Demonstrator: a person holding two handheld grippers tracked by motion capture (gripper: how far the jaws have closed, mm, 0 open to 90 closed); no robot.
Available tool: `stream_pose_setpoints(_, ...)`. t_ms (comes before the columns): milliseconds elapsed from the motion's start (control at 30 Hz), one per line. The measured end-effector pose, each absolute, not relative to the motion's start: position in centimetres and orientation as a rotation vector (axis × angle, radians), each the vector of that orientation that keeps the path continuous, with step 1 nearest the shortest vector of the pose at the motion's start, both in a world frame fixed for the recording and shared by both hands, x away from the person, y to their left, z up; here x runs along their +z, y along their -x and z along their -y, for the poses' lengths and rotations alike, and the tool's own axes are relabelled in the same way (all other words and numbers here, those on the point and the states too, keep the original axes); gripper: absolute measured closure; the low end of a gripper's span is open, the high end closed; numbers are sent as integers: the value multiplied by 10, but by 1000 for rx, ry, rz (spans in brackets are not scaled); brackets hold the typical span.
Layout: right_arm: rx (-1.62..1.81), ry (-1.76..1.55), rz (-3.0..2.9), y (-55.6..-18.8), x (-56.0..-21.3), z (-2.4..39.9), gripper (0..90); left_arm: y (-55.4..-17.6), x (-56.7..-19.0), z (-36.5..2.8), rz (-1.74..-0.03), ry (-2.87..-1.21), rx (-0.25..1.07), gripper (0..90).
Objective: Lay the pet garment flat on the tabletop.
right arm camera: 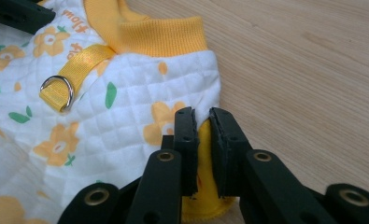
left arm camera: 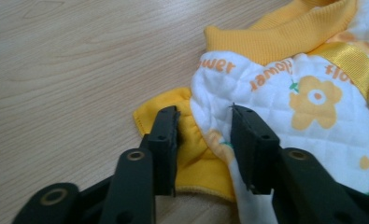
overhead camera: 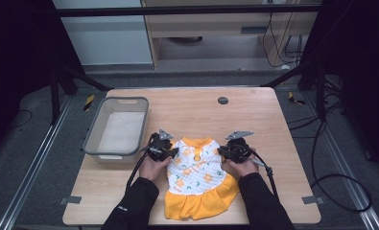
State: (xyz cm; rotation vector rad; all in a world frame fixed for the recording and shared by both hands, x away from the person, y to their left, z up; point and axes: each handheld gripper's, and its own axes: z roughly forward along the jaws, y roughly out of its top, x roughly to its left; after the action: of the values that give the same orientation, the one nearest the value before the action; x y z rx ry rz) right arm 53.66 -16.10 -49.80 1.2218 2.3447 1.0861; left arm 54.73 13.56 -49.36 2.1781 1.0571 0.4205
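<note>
A small white quilted pet dress with orange flowers, yellow collar and yellow skirt lies flat near the table's front edge. In the high view my left gripper is at its left shoulder and my right gripper at its right shoulder. In the left gripper view the dress has its yellow sleeve lying between the jaws of my left gripper, which stand apart. In the right gripper view my right gripper pinches the other yellow sleeve of the dress, jaws nearly together.
A grey plastic basket stands on the left of the wooden table. A small black round cap is set in the table top near the back. Cables trail from both grippers over the front edge.
</note>
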Motion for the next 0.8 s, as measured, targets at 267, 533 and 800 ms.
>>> stream_pose_setpoints(267,1110,-1199,-2321,-535,-491,161,842,-544,-493,-139,-1078,-2130,401,810)
stream_pose_setpoints(533,1263,-1094,-2210,-528,-447,160,842,-533,-439,-144,-985,-1994,493,816)
stream_pose_setpoints(800,1225,-1070,-2058,-557,-420,156,719,-556,-407,-132,-1001,-1970,636,652)
